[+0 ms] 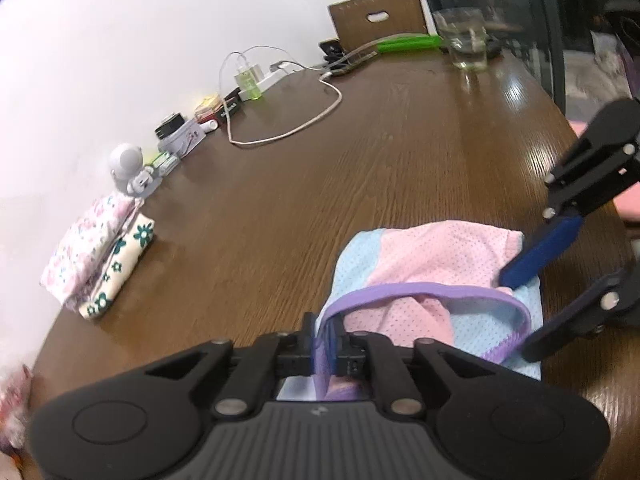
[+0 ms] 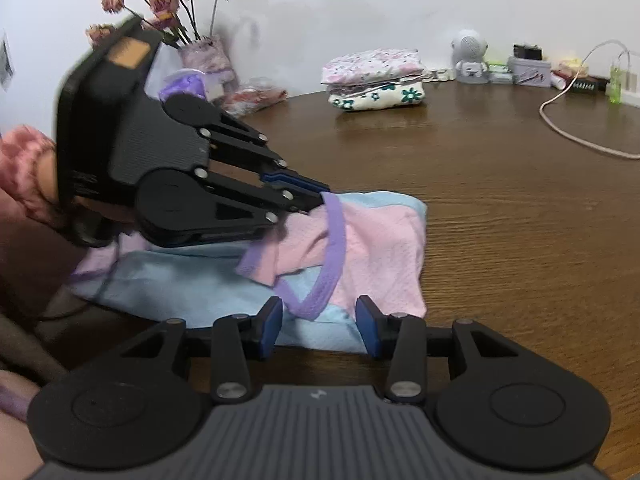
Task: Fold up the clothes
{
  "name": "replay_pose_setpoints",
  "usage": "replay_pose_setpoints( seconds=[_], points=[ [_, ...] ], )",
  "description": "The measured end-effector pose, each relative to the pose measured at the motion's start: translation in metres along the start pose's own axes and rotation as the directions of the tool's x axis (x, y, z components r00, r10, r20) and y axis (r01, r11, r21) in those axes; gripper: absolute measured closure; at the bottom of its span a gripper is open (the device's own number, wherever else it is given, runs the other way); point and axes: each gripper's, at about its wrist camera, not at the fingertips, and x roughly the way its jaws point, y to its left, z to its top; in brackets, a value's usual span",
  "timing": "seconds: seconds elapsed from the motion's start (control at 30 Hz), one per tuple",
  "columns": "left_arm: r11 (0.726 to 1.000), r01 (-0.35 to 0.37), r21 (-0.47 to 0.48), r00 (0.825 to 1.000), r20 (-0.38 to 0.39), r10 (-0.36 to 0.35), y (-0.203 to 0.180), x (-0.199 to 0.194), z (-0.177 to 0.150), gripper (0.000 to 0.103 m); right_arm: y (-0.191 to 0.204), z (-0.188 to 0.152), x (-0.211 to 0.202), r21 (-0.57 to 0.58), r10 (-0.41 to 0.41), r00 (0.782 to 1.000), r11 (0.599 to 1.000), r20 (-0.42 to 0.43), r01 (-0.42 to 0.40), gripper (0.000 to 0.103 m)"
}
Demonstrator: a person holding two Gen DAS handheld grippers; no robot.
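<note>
A pink and light-blue garment (image 1: 420, 256) (image 2: 380, 240) with a purple waistband (image 1: 400, 290) (image 2: 336, 256) lies rumpled on the brown wooden table (image 1: 320, 180) (image 2: 520, 220). My left gripper (image 1: 324, 340) (image 2: 324, 196) is shut on the waistband at the garment's left end, and the band rises into its jaws. My right gripper (image 2: 320, 320) (image 1: 518, 316) stands open at the garment's near edge. A corner of the waistband and the blue cloth lie between its blue pads (image 2: 272, 320) without being pressed.
A stack of folded floral clothes (image 1: 104, 256) (image 2: 376, 80) sits by the wall next to a white astronaut figure (image 1: 128, 168) (image 2: 470, 56). A charging cable (image 1: 296, 128) (image 2: 568, 132), a water glass (image 1: 466, 38), small boxes and a vase of dried flowers (image 2: 204, 56) line the back edge.
</note>
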Motion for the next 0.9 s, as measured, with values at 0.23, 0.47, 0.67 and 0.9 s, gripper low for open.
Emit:
replay_pose_setpoints(
  seconds=[0.23, 0.47, 0.67, 0.9],
  points=[
    [0.979, 0.058, -0.196, 0.992, 0.120, -0.035, 0.026, -0.043, -0.001, 0.056, -0.029, 0.006, -0.034, 0.118, -0.059, 0.992, 0.992, 0.110, 0.046, 0.048],
    [0.972, 0.194, -0.130, 0.975, 0.136, -0.177, -0.008, -0.028, 0.011, 0.079, -0.064, -0.005, -0.021, 0.325, -0.047, 0.992, 0.946, 0.119, 0.006, 0.047],
    [0.959, 0.231, -0.162, 0.971, 0.096, -0.218, -0.010, -0.004, -0.006, 0.087, -0.074, -0.007, -0.005, 0.390, -0.015, 0.994, 0.920, 0.110, -0.029, 0.047],
    [0.942, 0.263, -0.207, 0.962, 0.134, -0.239, -0.002, -0.002, -0.024, 0.084, -0.080, -0.007, 0.014, 0.446, 0.031, 0.991, 0.891, 0.128, -0.085, 0.054]
  ],
)
